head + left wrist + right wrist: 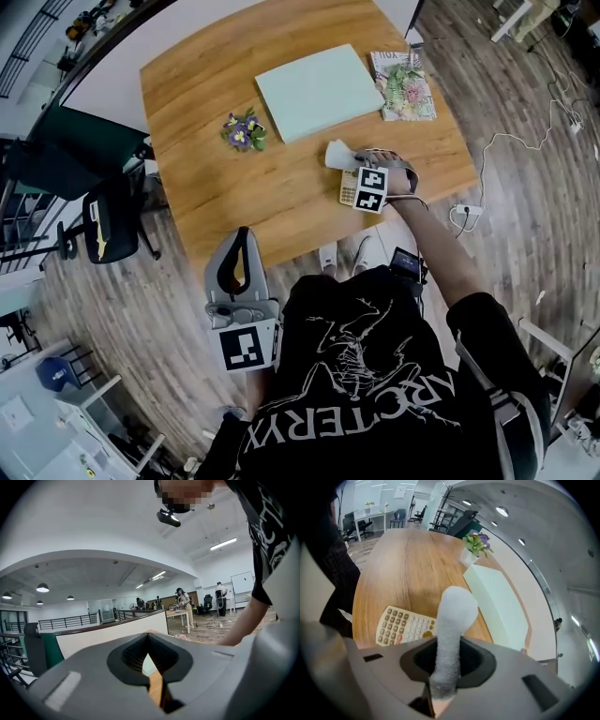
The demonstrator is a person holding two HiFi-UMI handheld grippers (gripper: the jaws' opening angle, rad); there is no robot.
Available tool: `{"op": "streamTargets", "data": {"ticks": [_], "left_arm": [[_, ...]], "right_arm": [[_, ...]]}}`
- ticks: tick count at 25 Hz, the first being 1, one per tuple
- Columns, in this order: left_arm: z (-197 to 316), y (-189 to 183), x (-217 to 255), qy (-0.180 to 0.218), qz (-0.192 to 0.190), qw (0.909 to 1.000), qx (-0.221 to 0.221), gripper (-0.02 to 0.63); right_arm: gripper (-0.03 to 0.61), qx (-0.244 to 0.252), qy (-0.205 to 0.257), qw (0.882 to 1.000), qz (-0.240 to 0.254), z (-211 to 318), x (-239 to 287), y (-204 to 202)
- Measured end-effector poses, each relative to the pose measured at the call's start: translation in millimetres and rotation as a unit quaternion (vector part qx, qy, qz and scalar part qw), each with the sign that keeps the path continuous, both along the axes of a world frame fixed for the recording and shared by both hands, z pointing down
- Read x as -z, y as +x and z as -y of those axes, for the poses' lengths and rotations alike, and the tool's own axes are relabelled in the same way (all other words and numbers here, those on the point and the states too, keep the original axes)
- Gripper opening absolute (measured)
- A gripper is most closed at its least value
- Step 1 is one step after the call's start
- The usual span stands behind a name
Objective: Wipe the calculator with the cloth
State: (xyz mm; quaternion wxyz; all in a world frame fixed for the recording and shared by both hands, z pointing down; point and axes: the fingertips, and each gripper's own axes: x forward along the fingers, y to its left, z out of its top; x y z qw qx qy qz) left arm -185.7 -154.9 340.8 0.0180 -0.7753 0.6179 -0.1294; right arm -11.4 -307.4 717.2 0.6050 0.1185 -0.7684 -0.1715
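Observation:
A cream calculator (405,625) lies flat near the table's front edge; in the head view only a strip of the calculator (348,188) shows beside my right gripper's marker cube. My right gripper (445,686) is shut on a white cloth (452,634), which sticks out past the jaws above the calculator's right end; from the head view the cloth (338,155) pokes out just beyond the gripper (361,169). My left gripper (242,246) hangs off the table's near edge, well left of the calculator, jaws shut (157,686) with nothing between them.
On the wooden table (216,103) lie a pale green closed laptop (319,90), a small purple flower pot (244,131) and a magazine (403,84). A black office chair (108,225) stands left of the table. Cables and a power strip (466,212) lie on the floor at right.

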Motion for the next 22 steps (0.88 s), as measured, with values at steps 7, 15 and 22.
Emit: {"op": "streamTargets", "data": {"ticks": [7, 15, 22], "left_arm": [[1, 5, -3, 0.003, -0.005, 0.9999, -0.012, 0.003], [3, 11, 0, 0.013, -0.014, 0.9994, -0.028, 0.003], [9, 20, 1, 0.019, -0.020, 0.9985, -0.048, 0.003]], "right_arm": [[0.095, 0.018, -0.030, 0.999, -0.001, -28, 0, -7], [0.095, 0.074, -0.052, 0.996, 0.003, -106, 1, -19], [0.095, 0.103, -0.081, 0.991, -0.004, -157, -6, -25]]}}
